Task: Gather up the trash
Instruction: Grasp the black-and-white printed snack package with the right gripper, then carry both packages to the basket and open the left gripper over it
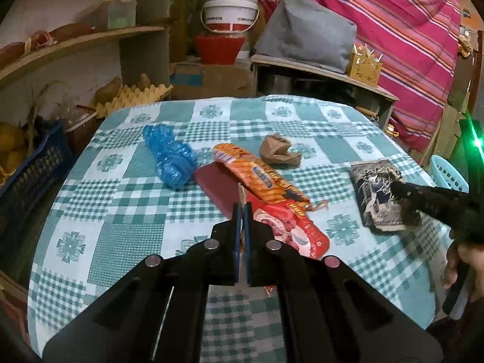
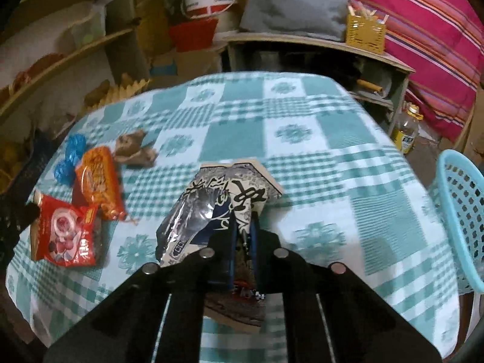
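Trash lies on a teal checked tablecloth (image 1: pixel 121 211). My left gripper (image 1: pixel 242 208) is shut, its tips pinching the edge of a red snack packet (image 1: pixel 290 230), which also shows in the right wrist view (image 2: pixel 65 239). An orange wrapper (image 1: pixel 257 175), a crumpled blue plastic bottle (image 1: pixel 171 157), a brown paper wad (image 1: pixel 278 151) and a dark red card (image 1: pixel 217 186) lie beyond. My right gripper (image 2: pixel 243 227) is shut on a blue-white-silver wrapper (image 2: pixel 217 208), seen from the left wrist view (image 1: pixel 378 196) with the gripper (image 1: pixel 402 190) on it.
A light blue perforated basket (image 2: pixel 462 211) stands off the table's right edge. Shelves with produce and an egg tray (image 1: pixel 133 96) are at the left. A white bucket (image 1: pixel 230 12), a grey cushion (image 1: pixel 305 33) and a striped pink cloth (image 1: pixel 408 45) are behind.
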{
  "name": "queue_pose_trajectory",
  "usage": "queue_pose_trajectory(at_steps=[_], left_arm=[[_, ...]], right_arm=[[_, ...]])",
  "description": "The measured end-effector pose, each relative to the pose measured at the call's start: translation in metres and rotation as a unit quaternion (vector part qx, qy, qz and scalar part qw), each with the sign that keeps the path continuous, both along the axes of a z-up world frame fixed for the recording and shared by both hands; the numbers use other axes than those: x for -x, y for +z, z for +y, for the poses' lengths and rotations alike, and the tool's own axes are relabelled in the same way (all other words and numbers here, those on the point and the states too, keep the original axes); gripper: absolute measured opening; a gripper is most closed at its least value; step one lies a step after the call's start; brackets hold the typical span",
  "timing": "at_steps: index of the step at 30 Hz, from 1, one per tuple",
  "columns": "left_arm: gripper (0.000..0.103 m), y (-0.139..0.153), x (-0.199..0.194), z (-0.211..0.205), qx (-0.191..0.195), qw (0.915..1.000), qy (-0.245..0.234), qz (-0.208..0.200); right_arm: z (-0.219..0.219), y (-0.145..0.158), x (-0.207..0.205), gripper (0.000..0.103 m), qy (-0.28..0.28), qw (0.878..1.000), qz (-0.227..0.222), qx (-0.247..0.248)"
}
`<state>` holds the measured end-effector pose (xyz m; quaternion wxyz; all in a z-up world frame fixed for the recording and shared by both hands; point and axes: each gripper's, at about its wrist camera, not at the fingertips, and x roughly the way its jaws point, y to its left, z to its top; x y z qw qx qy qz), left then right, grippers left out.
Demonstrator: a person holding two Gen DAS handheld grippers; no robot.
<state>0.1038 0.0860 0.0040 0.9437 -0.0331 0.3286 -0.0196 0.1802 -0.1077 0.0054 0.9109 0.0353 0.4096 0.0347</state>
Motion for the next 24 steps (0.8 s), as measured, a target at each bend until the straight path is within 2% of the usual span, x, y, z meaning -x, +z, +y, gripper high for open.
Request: queue_pose_trajectory(at_steps=[13,19,24], left_arm=[[0.000,0.042,0.008,-0.050,0.000,0.9984,-0.042,-0.038],[0.000,0.061,-0.005,-0.088,0.005,0.9967,-0.065,-0.049],[0.000,0.069,-0.018,-0.137,0.011,0.9936,-0.096,-0.059]], right_arm=[[-0.107,0.045,0.020,0.008,-0.070,0.996,-0.058,-0.023],[-0.167,0.065,0.036,0.008,-0.110,0.990,-0.083,-0.029],[-0.217,0.073,0.050,0.008,-0.148,0.984,-0.096,-0.036]])
